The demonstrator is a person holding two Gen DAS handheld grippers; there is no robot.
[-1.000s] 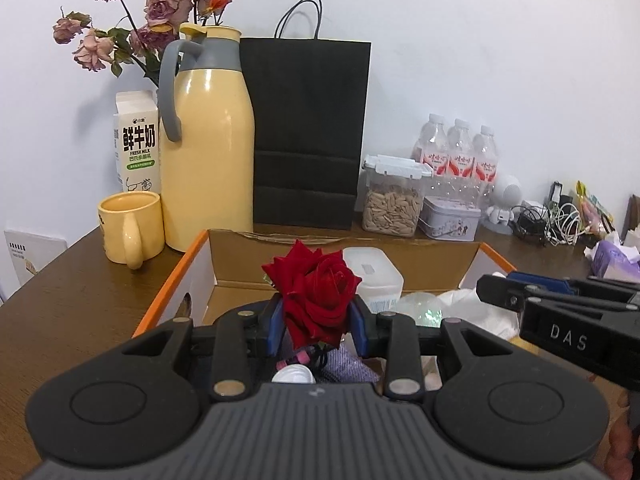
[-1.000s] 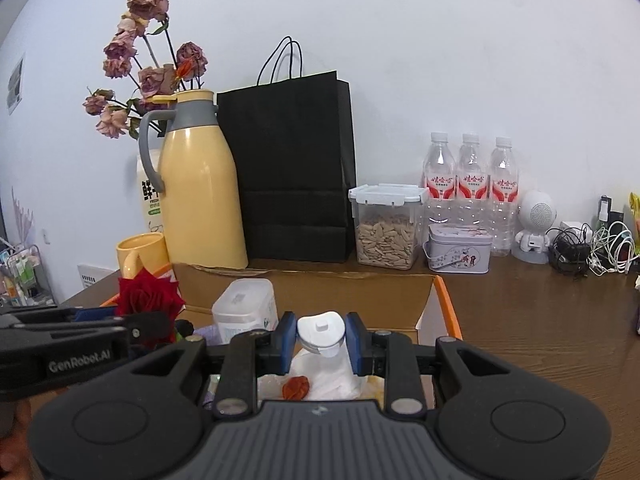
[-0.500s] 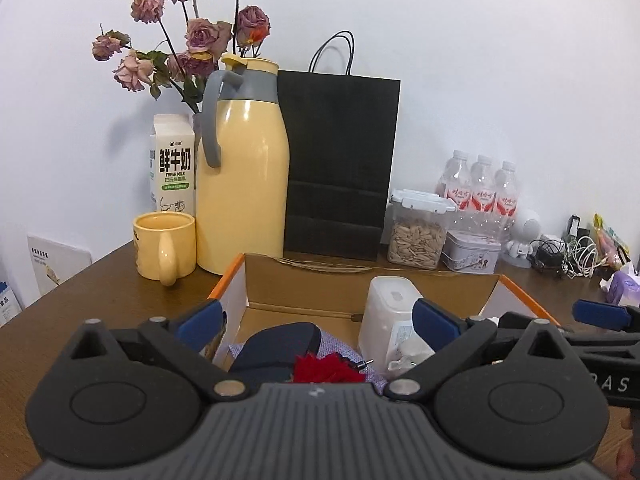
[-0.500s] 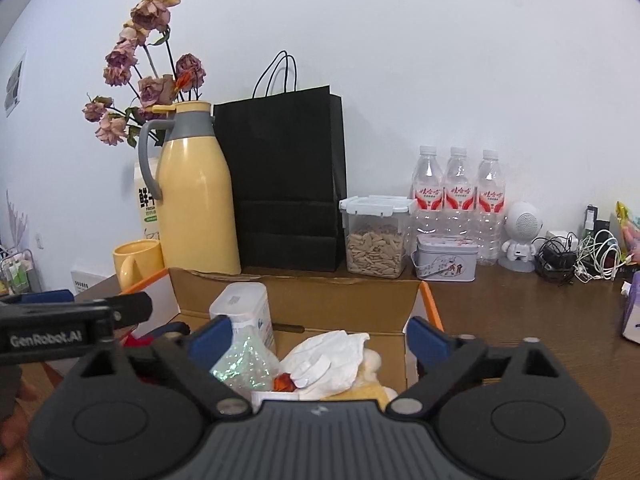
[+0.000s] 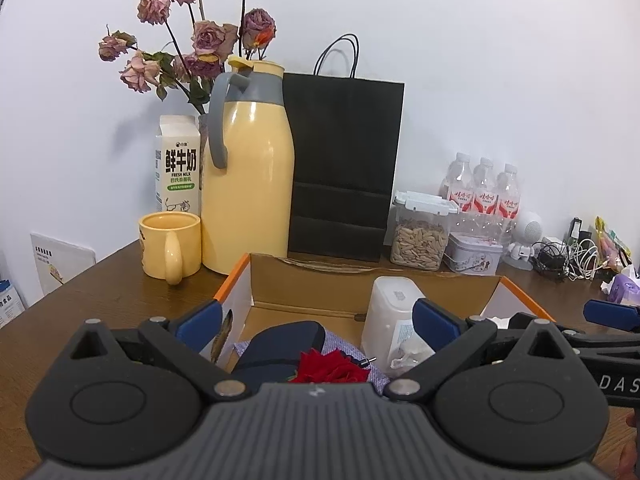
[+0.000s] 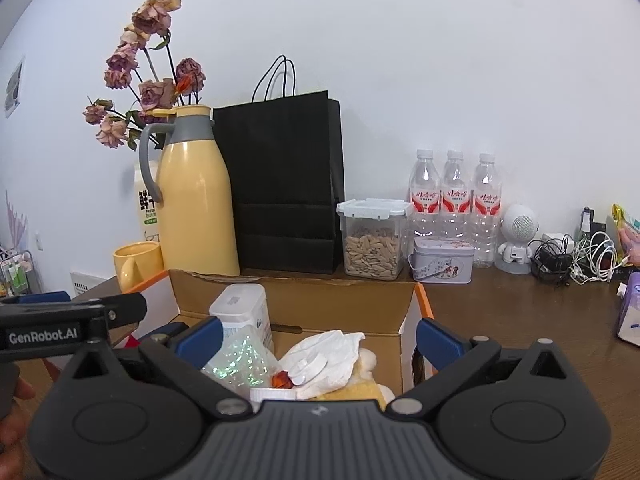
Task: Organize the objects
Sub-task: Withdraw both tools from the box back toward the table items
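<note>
We hold both grippers over the cardboard box [image 5: 372,280]: left gripper [image 5: 316,320] and right gripper [image 6: 318,334] gape, jaws just spread, nothing clamped. The red rose [image 5: 330,368] lies inside the box.

A yellow thermos [image 5: 248,168], black paper bag [image 5: 344,164] and yellow mug [image 5: 170,246] stand behind.

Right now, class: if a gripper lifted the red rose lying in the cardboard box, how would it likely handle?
The red rose looks light, being a small cloth-like bloom. Its layered petals would probably squash under firm pads rather than resist. Resting on soft items in the cardboard box, it seems unlikely to roll.
</note>
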